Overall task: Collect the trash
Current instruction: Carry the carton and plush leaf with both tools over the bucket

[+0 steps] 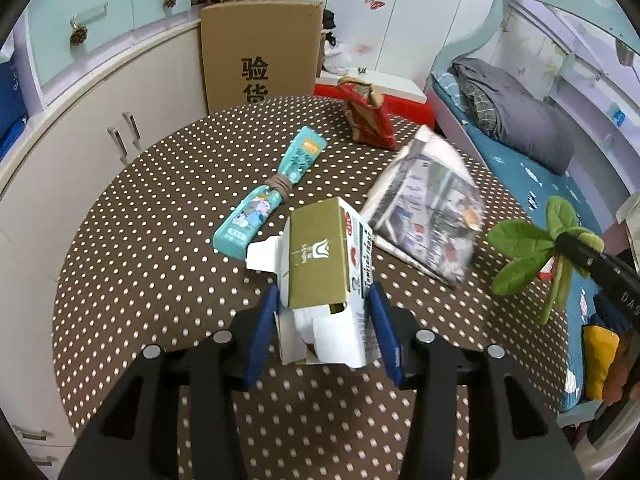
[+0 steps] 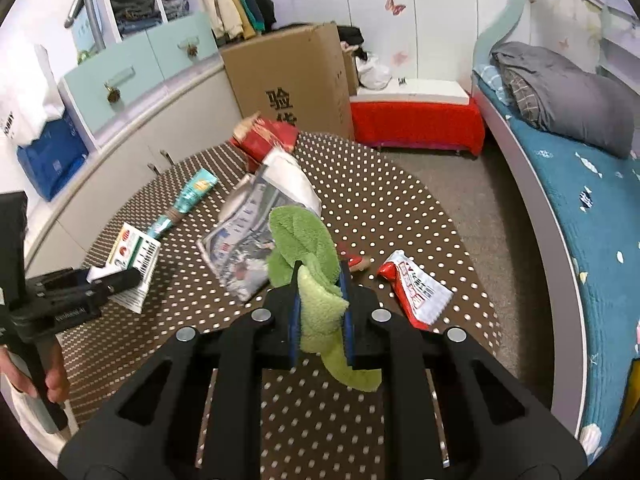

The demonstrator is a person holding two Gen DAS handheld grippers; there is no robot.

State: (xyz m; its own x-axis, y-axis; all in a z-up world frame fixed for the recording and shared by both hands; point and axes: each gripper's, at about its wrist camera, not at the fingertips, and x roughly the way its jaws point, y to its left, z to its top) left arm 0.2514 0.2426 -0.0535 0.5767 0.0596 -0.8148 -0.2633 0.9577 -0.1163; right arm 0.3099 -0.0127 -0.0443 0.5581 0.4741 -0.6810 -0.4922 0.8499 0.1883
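L tool clamped on torn olive/white carton, lifted just above dotted bench. R tool clamped on green plush leaves. Newspaper, red wrapper on bench.

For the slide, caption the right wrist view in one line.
Right gripper shut on a green plush leafy toy above the brown polka-dot table, with a crumpled newspaper lying behind it.

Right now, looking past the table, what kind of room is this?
Most likely a bedroom, perhaps a child's: a bed with a folded grey blanket, clothes hanging by the cabinets, and butterfly decals on the wardrobe doors.
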